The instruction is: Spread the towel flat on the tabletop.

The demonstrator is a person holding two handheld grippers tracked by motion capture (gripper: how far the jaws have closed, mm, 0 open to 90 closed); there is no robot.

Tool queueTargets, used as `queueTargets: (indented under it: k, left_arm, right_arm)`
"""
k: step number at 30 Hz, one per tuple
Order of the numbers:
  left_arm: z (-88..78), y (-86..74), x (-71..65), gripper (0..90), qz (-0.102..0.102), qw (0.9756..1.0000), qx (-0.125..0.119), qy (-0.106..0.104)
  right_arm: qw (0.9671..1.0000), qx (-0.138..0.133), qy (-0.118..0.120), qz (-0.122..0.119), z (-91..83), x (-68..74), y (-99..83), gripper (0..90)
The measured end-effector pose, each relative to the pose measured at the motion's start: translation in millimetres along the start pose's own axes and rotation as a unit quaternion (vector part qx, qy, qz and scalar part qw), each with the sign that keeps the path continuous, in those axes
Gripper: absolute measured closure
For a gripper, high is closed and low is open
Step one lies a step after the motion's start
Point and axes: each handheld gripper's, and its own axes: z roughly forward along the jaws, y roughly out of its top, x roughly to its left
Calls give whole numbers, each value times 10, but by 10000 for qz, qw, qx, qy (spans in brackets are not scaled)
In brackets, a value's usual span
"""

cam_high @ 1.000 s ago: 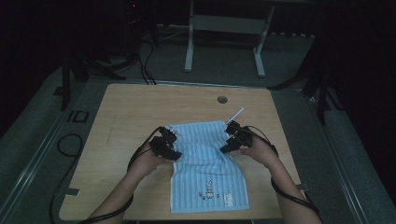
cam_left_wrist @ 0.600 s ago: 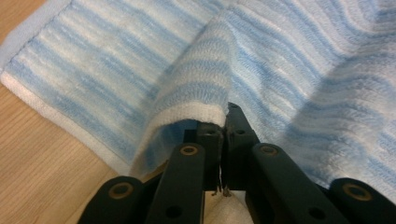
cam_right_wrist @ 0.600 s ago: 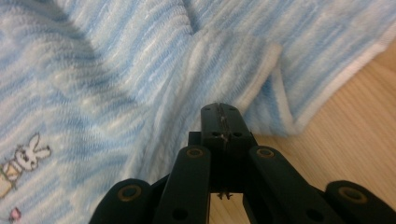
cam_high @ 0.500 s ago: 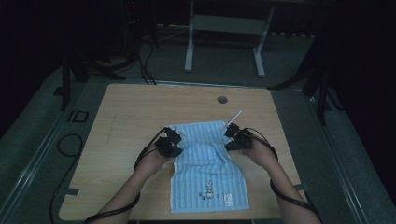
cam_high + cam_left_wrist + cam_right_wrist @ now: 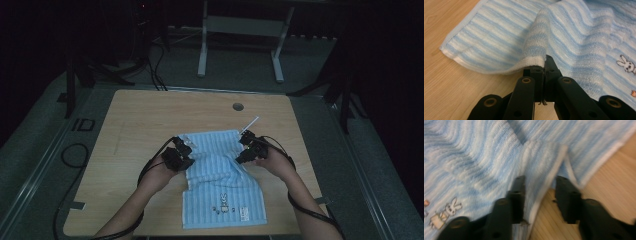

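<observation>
The towel (image 5: 220, 175) lies in the lower middle of the high view, on the table (image 5: 150, 120), long way toward the person, with its printed end near the bottom edge. The work looks like a fold of this towel, and it seems to be only at its beginning. The left gripper (image 5: 545, 65) has its jaws pressed together on the left hem, which rises in a small ridge above the wood. The right gripper (image 5: 539, 185) has jaws that have just been opening; they stand apart, and the right hem passes between them without being squeezed, as far as the blurred picture shows. The upper part of the towel is wrinkled and a little lifted, but no layer is laid over another yet. I judge that the right side must be pinched again before the far edge can be carried to the near edge.
</observation>
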Motion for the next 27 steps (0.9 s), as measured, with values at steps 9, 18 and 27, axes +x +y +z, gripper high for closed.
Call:
queueTargets:
  k: [9,18,27]
  left_arm:
    - [53,-11,22,882,-36,10000,21,-39]
    - [-54,-89,102,882,-162,9998,-48,91]
    - [-104,-394,-44,880,-171,9987,83,-480]
  right_arm:
    - [9988,387,284,-83,265,-1,58,799]
    - [9992,-118,-306,-229,-219,48,-174,861]
    - [9978,-487,-283,-363,-545,309,-869,859]
